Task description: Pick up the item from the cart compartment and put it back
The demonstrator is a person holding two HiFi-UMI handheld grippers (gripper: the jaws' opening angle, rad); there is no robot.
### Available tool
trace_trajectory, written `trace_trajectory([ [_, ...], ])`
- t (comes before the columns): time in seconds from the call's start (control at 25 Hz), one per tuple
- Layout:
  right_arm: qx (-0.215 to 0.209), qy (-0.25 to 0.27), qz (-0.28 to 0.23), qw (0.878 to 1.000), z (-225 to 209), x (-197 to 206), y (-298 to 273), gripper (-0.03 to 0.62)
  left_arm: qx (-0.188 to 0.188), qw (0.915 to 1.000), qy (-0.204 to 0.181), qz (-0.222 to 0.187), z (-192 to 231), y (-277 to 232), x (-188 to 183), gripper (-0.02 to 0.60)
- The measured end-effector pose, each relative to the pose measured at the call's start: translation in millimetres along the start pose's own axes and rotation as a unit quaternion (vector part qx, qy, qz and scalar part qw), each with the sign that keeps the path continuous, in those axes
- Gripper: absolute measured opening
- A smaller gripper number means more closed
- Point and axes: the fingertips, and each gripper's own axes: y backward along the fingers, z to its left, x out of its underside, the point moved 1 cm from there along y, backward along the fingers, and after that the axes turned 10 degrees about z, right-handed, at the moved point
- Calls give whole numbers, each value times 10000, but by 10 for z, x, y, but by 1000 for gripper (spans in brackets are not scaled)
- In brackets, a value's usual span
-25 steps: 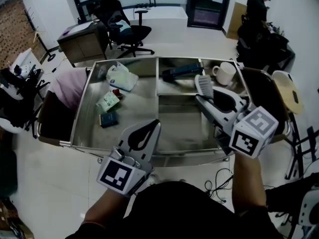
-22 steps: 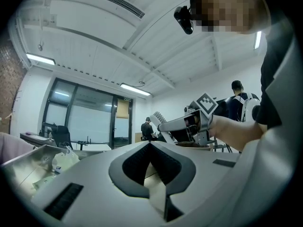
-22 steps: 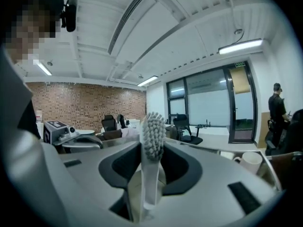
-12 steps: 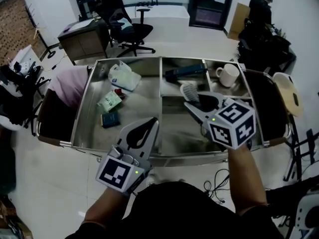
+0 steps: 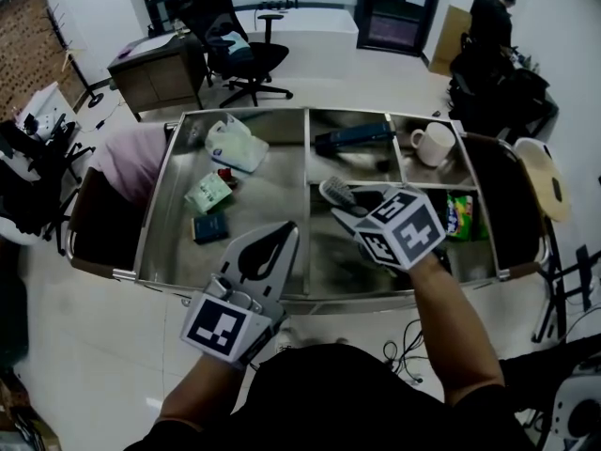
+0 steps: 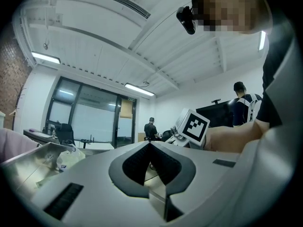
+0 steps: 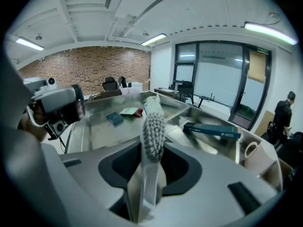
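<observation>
A steel cart (image 5: 165, 192) with several compartments stands in front of me. My right gripper (image 5: 346, 207) is shut on a white bristle brush (image 5: 335, 192), tilted down over the front middle compartment. In the right gripper view the brush (image 7: 153, 129) stands upright between the jaws of that gripper (image 7: 154, 148), bristles toward the camera. My left gripper (image 5: 285, 236) hangs at the cart's front edge, shut and empty. The left gripper view shows this gripper (image 6: 150, 145) with its jaw tips meeting and the right gripper's marker cube (image 6: 194, 126) beyond.
The big left compartment holds a plastic bag (image 5: 231, 145), a green packet (image 5: 206, 194) and a small dark blue item (image 5: 208, 225). A dark box (image 5: 352, 137), a white mug (image 5: 434, 143) and a green pack (image 5: 459, 216) lie in other compartments. An office chair (image 5: 237, 56) and a person (image 5: 493, 19) are behind.
My right gripper has come down and to the left with the brush, tipping toward the front middle compartment. The green pack at the right has come into sight. The left gripper has hardly moved.
</observation>
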Motion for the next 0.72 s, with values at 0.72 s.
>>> trace_trajectory([
  [0.72,103,223,111,9996,-59,31,-207,206,-33,10000,61,3,107,-51,35,0],
])
